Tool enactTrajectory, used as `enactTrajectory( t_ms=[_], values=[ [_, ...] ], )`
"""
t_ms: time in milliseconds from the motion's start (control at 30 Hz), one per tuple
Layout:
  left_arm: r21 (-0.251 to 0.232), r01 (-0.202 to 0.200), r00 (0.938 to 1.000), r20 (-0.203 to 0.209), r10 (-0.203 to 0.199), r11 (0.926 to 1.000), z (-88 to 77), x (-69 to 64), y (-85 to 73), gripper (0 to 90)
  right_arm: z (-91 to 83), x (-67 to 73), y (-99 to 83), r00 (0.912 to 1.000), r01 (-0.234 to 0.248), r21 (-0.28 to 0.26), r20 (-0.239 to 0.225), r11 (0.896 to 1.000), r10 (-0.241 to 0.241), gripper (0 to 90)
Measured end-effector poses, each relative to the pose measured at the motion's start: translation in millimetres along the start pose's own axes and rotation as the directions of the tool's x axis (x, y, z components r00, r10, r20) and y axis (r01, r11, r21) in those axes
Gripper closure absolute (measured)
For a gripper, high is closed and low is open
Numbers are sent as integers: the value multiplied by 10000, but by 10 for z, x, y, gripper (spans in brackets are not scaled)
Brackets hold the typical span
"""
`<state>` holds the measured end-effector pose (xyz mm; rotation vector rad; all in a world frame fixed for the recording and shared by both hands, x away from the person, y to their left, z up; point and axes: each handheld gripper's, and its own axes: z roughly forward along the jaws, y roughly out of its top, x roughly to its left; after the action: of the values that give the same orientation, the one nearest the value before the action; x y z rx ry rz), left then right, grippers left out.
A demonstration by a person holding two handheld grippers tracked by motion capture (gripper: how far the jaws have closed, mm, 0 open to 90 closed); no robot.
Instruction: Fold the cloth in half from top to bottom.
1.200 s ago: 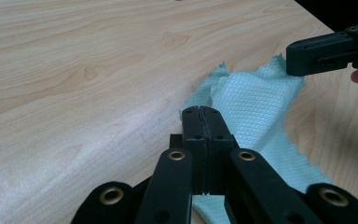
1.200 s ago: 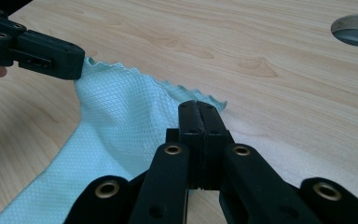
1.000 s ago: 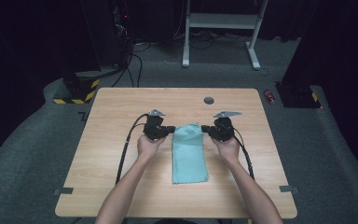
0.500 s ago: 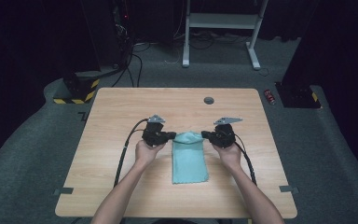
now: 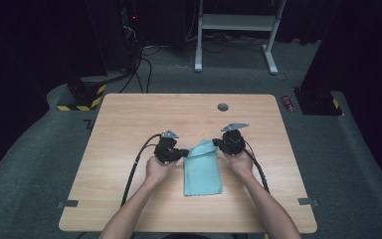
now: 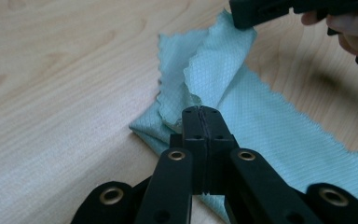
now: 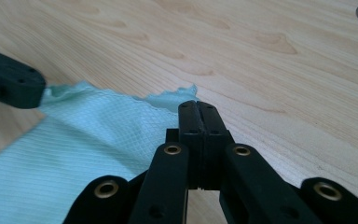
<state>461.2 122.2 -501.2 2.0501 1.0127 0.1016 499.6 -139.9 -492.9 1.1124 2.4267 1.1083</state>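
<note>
While the teal cloth lies on the table, I see its far corners pinched: left gripper and right gripper both clamped on the cloth.

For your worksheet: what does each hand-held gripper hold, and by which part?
Both hold the teal cloth: left hand-held gripper pinches one far corner, right hand-held gripper the other.

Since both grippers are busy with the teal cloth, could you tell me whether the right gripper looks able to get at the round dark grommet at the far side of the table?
Probably yes, though not freely: the bare table between the right gripper and the grommet leaves the way open, but that gripper is shut on the cloth corner, so it would likely need to let go first.
</note>
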Motion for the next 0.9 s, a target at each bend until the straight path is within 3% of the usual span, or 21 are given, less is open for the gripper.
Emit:
enactTrajectory(
  t_ms=[367, 567, 800, 900],
  values=[
    [-107, 578, 9980, -247, -580, 9983, 34, 40, -92, 895, 254, 56, 159, 9980, 496, 389, 375, 9980, -511, 899],
    [-97, 677, 9973, -271, -680, 9977, 41, 58, -93, 894, 406, 53, 110, 9980, 486, 794, 353, 9957, -516, 891],
    [-58, 789, 9964, -317, -790, 9969, 60, 64, -99, 894, 437, 89, 129, 9961, 712, 618, 473, 9956, -741, 732],
    [-22, 781, 9964, -325, -781, 9969, 72, 68, -103, 894, 475, 114, 125, 9950, 791, 666, 550, 9946, -828, 707]
  ],
)
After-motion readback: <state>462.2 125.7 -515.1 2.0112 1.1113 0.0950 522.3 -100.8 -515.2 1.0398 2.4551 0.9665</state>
